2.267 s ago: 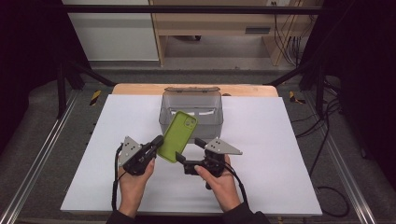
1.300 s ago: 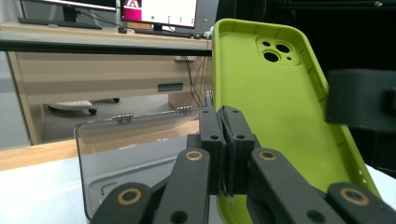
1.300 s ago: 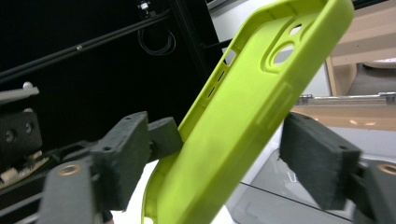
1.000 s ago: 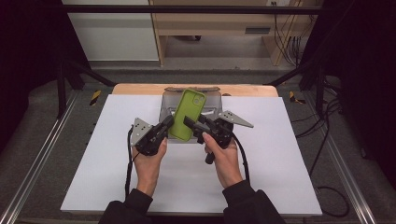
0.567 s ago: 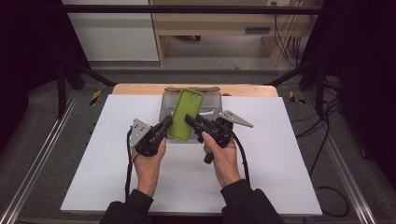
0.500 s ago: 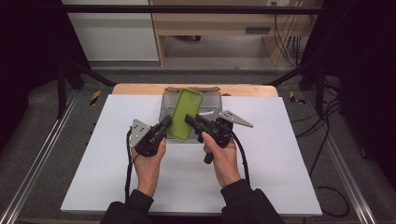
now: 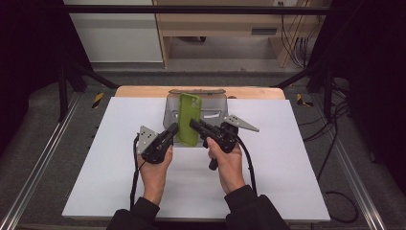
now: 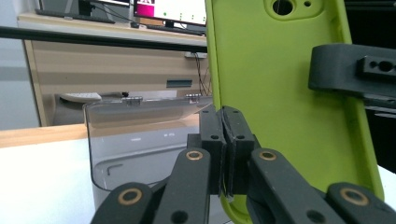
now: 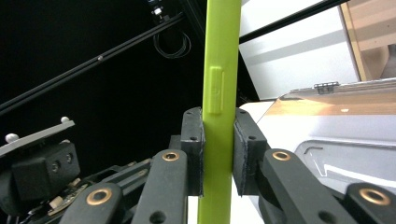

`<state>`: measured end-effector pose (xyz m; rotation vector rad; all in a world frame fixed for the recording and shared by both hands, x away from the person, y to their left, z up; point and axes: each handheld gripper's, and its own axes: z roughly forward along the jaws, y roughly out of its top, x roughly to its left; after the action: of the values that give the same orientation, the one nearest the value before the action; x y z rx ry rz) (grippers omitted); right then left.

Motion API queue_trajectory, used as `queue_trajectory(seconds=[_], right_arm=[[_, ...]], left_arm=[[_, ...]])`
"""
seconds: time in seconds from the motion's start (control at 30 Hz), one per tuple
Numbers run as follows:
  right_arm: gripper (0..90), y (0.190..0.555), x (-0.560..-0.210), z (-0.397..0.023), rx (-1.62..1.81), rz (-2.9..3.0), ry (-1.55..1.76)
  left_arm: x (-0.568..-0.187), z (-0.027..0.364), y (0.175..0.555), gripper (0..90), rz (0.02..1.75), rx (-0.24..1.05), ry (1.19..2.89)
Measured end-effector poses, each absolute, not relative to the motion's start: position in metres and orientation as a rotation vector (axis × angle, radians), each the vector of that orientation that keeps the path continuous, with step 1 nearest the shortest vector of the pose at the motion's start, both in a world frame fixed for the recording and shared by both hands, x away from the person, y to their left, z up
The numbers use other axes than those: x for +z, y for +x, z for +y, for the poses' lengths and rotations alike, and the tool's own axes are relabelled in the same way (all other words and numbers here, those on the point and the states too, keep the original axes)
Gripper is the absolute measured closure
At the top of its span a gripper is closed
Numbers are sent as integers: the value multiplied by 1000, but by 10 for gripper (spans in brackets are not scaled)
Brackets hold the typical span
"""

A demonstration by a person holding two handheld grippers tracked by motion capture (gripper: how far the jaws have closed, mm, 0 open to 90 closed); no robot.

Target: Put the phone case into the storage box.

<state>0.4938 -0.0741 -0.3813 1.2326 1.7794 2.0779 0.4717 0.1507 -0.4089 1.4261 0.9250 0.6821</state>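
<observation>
A lime-green phone case stands upright over the front of a clear plastic box, held from both sides. My left gripper is shut on the case's lower edge; in the left gripper view its pads pinch the rim of the case. My right gripper comes in from the right. Its jaws have just been closing, and in the right gripper view the pads press on both faces of the case's edge. One jaw of the right gripper reaches across the case.
The box is open at the top, with a small hex key lying inside. It stands at the far middle of the white table top, by a wooden strip. Metal rails run along both sides.
Since the earliest frame both hands have carried the case away from the person to the box and stood it more upright. Over the last second the hands have hardly moved.
</observation>
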Motion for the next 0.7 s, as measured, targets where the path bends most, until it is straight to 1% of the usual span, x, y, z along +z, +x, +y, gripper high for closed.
queue_trajectory(seconds=[0.7], right_arm=[[774, 492, -379, -73, 2016, 1825, 1258]], left_arm=[[-418, 148, 468, 878, 951, 658, 1414]])
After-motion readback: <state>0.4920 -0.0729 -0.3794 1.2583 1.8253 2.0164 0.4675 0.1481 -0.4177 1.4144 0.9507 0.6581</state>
